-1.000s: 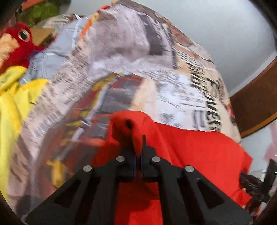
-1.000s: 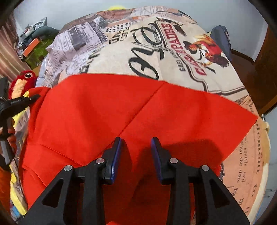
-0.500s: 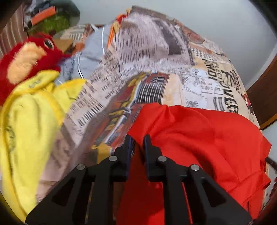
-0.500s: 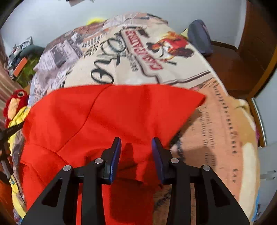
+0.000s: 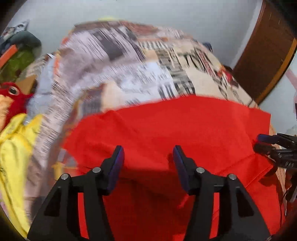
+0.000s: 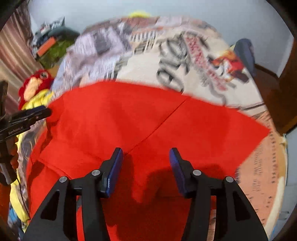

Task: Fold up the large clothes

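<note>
A bed (image 6: 263,178) filled most of the room, its cover (image 6: 148,61) printed with newspaper text and poster lettering, and a plain pale wall (image 6: 185,9) stood behind it. Dark wooden furniture (image 5: 263,55) with a lighter edge rose at the right, and a striped brownish curtain (image 6: 13,55) hung at the left. A red plush toy (image 6: 35,83) and yellow cloth (image 5: 13,148) lay at the bed's left side, with a green heap (image 6: 53,52) farther back.

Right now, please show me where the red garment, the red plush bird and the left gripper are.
red garment (image 6: 130,118): right wrist view, flat upper panel.
red plush bird (image 5: 13,90): left wrist view, its eye.
left gripper (image 5: 147,163): left wrist view, gap between open fingertips.
</note>
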